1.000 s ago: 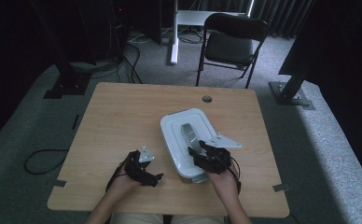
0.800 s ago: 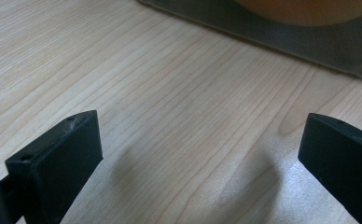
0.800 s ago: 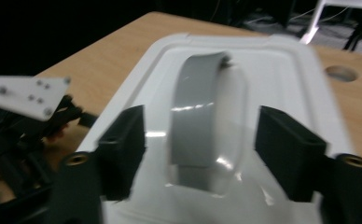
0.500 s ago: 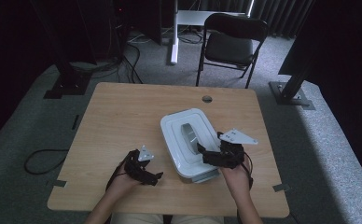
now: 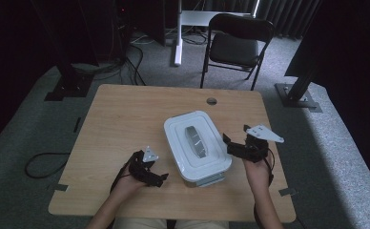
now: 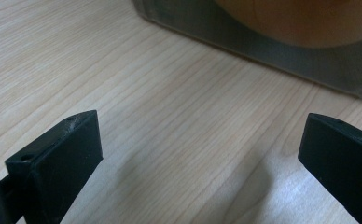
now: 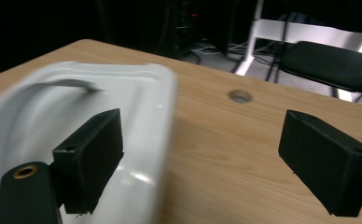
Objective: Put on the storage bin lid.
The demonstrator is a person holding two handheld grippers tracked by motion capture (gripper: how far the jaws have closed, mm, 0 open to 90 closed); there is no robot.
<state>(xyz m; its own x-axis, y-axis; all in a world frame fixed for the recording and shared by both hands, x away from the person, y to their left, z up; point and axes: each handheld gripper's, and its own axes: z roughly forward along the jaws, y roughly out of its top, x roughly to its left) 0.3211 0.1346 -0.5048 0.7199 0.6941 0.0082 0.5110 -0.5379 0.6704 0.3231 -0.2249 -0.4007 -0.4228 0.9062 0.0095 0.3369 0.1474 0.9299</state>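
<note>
One white rounded-rectangle plastic container (image 5: 197, 145), glossy stepped lid with a grey handle (image 5: 195, 140), sat near the front edge of a pale wood-grain table (image 5: 126, 119). Flanked by two black grippers: left gripper (image 5: 160, 178) low on the wood, jaws spread wide; right gripper (image 5: 227, 143) just beside the lid's edge, jaws likewise parted. Behind, one black folding chair (image 5: 238, 45) on grey carpet.

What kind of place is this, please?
Probably a lab or recording studio, not a home: a bare wooden table stands on grey carpet, with dark curtains, metal stand bases, loose floor cables and a black folding chair behind.
</note>
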